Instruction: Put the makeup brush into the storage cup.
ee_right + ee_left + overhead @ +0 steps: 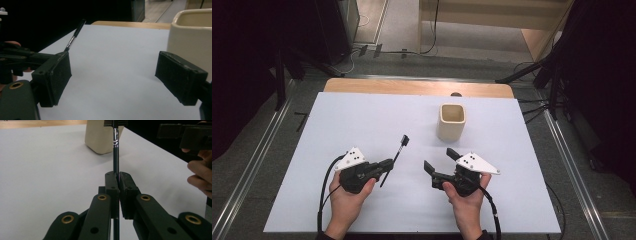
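Observation:
My left gripper [388,164] [118,176] is shut on the thin black handle of a small brush [397,154] [115,150]. The handle points up and away from the jaws, and its comb-like head [404,140] is held above the white table top. My right gripper [438,158] [113,72] stands open a little to the right, with nothing between its wide-apart jaws. A cream square cup [451,121] [192,35] stands upright just beyond the right gripper. In the right gripper view the brush [75,35] rises from the left gripper [25,58] at the left.
A white sheet [362,115] covers the table, with a wooden edge [412,87] along the far side. Dark stands and cables lie on the floor around it. A hand [200,172] holding the right gripper appears at the right of the left gripper view.

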The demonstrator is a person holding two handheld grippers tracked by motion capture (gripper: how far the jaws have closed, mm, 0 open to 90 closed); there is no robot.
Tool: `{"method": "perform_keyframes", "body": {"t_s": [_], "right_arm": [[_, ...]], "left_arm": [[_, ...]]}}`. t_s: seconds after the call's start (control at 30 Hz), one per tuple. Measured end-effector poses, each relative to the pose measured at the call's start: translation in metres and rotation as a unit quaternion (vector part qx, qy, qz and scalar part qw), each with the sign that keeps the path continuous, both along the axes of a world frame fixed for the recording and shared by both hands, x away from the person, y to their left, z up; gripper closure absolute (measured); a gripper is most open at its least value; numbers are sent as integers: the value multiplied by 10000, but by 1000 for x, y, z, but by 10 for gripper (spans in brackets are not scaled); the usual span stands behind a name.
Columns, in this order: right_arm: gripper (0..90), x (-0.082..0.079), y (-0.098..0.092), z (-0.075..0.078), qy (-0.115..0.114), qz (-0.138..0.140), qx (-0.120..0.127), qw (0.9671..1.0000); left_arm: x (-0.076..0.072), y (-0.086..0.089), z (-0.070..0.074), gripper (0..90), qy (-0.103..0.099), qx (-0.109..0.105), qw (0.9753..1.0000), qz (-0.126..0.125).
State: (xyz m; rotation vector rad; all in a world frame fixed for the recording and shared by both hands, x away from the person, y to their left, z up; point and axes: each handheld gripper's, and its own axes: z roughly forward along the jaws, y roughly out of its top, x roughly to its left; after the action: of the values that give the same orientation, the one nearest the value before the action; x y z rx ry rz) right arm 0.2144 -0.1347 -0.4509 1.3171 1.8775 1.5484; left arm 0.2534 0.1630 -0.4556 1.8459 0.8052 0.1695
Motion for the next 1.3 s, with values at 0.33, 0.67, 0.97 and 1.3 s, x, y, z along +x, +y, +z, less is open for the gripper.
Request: {"method": "perform_keyframes", "body": {"t_s": [0.33, 0.67, 0.97, 1.3], "right_arm": [[182, 2, 14, -5, 323, 234, 499, 9980], [367, -1, 20, -8, 447, 502, 1166, 9909], [544, -1, 19, -14, 527, 573, 1567, 9846], [653, -2, 18, -19, 832, 583, 2064, 9732]], "left_arm": [[-7, -7, 1, 866, -184, -225, 9995, -117], [-18, -22, 0, 866, -417, -200, 9987, -232], [-26, -34, -3, 866, -526, -179, 9978, -375], [-31, -43, -5, 866, -564, -200, 9971, -472]]}}
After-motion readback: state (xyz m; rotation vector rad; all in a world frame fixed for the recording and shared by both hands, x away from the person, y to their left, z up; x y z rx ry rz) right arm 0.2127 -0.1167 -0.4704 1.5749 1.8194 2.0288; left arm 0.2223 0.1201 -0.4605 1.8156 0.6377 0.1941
